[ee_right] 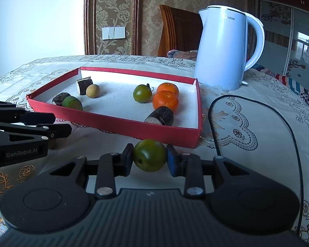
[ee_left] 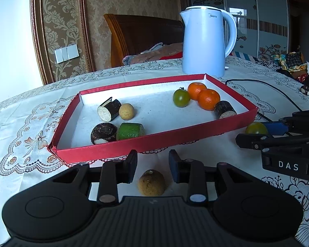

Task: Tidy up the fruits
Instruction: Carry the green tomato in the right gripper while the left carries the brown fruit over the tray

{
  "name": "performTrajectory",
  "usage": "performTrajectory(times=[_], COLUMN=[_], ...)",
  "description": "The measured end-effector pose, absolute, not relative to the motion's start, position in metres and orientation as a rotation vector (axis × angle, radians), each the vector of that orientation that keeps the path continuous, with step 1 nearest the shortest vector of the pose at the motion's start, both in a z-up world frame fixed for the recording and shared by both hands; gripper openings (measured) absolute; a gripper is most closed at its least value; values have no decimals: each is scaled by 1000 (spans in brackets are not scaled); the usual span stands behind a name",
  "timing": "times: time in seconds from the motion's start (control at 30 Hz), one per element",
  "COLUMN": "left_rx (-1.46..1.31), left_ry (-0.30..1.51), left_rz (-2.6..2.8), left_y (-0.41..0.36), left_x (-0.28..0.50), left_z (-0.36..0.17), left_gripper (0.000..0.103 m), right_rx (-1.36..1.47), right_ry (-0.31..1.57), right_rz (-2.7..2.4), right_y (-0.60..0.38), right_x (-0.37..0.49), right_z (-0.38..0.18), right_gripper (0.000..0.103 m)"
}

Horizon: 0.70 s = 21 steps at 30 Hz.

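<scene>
lace-clothed worktop (ee_left: 31,123) under a shallow red cardboard tray (ee_right: 117,121) holding two orange tangerines (ee_right: 165,100), a green tomato (ee_right: 142,93) and dark cut pieces. right tool (ee_right: 150,158) pinching a round green tomato (ee_right: 150,155) just outside the tray's near wall. left tool (ee_left: 153,165) spread, straddling a small tan round fruit (ee_left: 151,183) on the worktop.

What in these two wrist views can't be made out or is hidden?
- Left wrist: green tomato partly hidden by the right gripper.
- Right wrist: tan fruit almost wholly behind the left gripper.
- Left wrist: small items at the table's far right, too small to identify.
- Right wrist: black cable runs out of view at the bottom.
</scene>
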<state>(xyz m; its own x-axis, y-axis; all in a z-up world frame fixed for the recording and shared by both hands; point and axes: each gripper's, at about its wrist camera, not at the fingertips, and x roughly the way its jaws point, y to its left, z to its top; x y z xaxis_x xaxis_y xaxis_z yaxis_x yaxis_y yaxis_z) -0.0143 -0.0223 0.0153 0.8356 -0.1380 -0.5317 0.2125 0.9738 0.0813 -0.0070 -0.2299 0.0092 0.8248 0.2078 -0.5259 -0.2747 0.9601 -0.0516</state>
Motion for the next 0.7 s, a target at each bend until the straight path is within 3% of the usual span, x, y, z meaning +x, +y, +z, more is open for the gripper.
performTrajectory(times=[0.7], left_rx=[86], left_ry=[521], left_rz=[-175], left_y=[-14], left_x=[5], left_z=[41], left_gripper=[33], right_rx=[-156], right_ry=[473], right_rz=[263], right_y=[-217], right_x=[6], right_z=[39], right_gripper=[31])
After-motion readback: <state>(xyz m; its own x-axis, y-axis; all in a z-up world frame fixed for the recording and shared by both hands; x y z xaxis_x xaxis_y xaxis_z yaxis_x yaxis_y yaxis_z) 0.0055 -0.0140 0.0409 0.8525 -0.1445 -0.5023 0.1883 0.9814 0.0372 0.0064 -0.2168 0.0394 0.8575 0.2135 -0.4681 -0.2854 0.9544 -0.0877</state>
